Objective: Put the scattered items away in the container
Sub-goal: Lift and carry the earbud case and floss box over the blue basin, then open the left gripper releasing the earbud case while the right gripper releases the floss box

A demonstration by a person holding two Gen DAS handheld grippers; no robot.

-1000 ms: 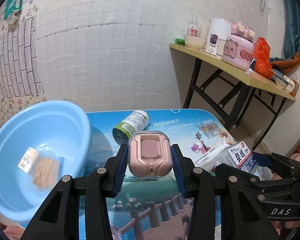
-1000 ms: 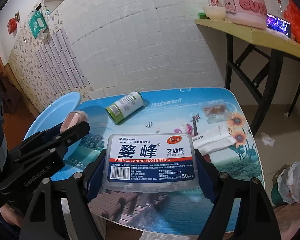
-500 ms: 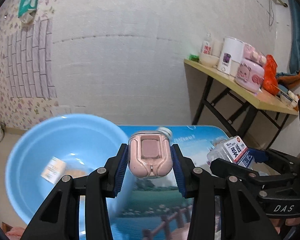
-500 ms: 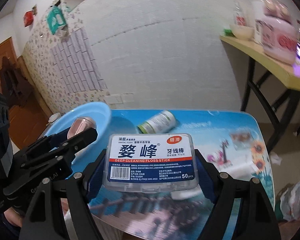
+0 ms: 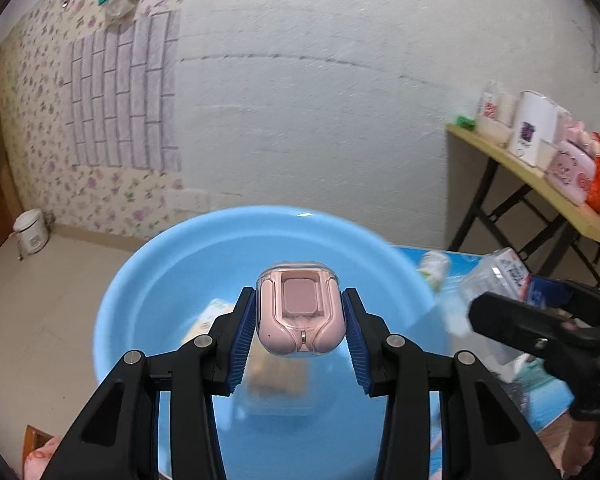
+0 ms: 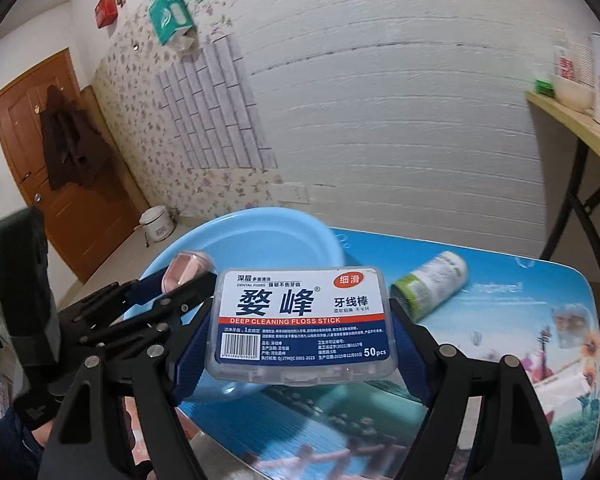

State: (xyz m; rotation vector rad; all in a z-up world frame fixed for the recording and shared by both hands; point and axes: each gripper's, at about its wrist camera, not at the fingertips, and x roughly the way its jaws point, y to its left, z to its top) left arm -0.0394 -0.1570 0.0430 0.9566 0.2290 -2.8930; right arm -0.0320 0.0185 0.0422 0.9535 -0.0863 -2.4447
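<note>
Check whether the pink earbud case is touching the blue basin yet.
Apart. In the left wrist view the pink earbud case hangs clamped between the left gripper fingers above the blue basin, its floor visible underneath.

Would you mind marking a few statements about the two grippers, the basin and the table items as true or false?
1. The left gripper holds a pink earbud case. True.
2. The right gripper is empty. False: it grips a floss stick box.
3. The blue basin is empty. False: a packet lies inside.
4. The green-and-white bottle lies on its side on the table. True.
5. The earbud case rests on the basin floor. False: it is held above, between the fingers.
</note>
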